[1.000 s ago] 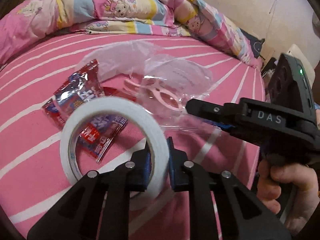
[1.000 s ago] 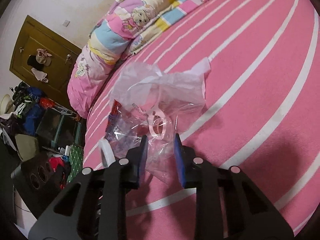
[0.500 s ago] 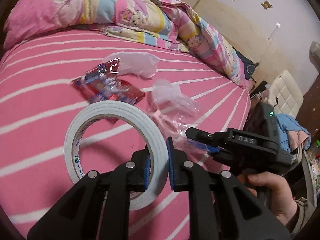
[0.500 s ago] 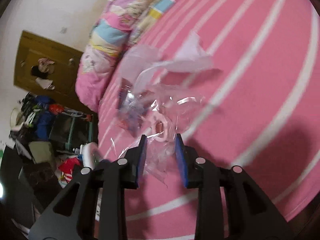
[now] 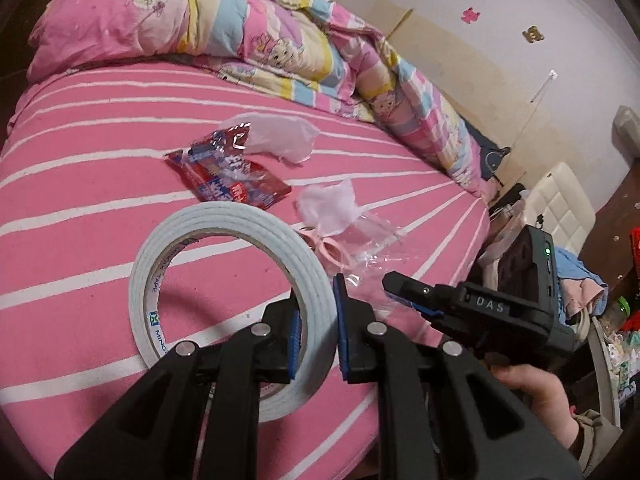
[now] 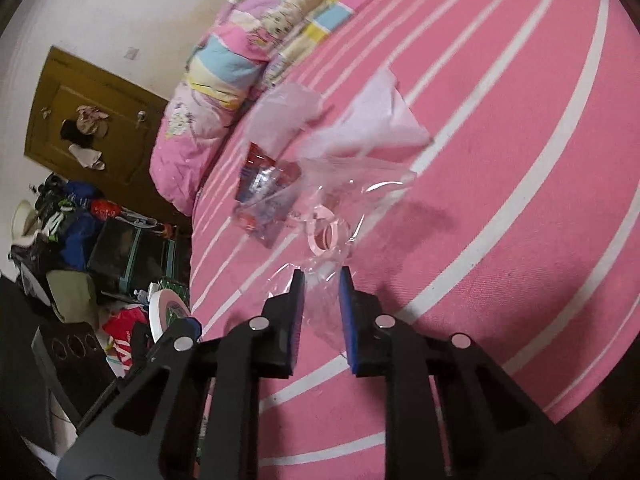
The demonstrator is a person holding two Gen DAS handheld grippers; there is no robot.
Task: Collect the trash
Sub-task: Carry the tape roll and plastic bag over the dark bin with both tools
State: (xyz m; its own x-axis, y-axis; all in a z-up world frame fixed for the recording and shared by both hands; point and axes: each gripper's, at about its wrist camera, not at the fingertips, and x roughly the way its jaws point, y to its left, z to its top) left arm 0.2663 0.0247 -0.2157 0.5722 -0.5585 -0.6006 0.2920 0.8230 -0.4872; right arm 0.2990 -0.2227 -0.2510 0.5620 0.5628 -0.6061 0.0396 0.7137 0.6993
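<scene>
A roll of white tape point(image 5: 224, 300) is pinched through its wall by the left gripper point(image 5: 316, 328), one pad inside the ring and one outside, so one piece is already in hand and carried above the pink striped bed point(image 5: 80, 200). No bin or bag for the collected items is shown in either view, so where the roll is to be dropped cannot be told.

Ahead of the left gripper, a red snack wrapper point(image 5: 232, 178) is left lying flat on the sheet, and a crumpled whitish plastic scrap point(image 5: 276, 138) is seen just beyond it, touching its far edge. Neither is held.

Further right, a clear plastic bag point(image 6: 352, 184) with a pink ring-shaped item point(image 6: 326, 234) inside lies directly ahead of the right gripper point(image 6: 322, 316). The near edge of the bag is caught between the right jaws, which have just been closing on it; a narrow gap stays between the pads with film in it, and the film appears pinched, though how firmly cannot be told.

By judgement, the work is at an early-to-middle stage: one item is secured, a second is being taken, and the wrapper and the scrap are left to be gathered.
</scene>
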